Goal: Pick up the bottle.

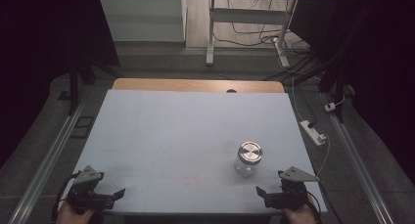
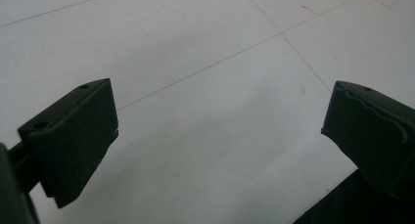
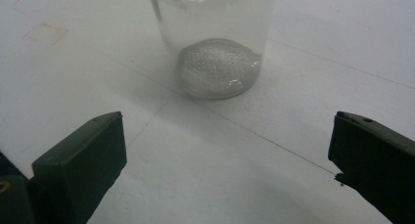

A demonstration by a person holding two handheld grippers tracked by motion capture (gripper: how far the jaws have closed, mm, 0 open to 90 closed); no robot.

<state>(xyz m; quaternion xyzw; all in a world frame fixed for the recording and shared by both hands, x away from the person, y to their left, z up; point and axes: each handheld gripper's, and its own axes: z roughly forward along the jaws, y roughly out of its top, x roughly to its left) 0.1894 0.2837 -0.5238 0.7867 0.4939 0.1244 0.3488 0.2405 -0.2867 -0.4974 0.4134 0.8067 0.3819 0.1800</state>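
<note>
Clear glass jar (image 1: 248, 159) with round silver metal lid (image 1: 250, 150), upright on pale table sheet (image 1: 186, 136), lower right of centre. Right gripper (image 1: 263, 193) just below it, jaws spread, empty. Left gripper (image 1: 116, 194) at lower left, likewise spread, well apart.

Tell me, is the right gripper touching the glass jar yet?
Apart. In the right gripper view, bare table lies between the open right gripper and the glass jar ahead of it.
</note>
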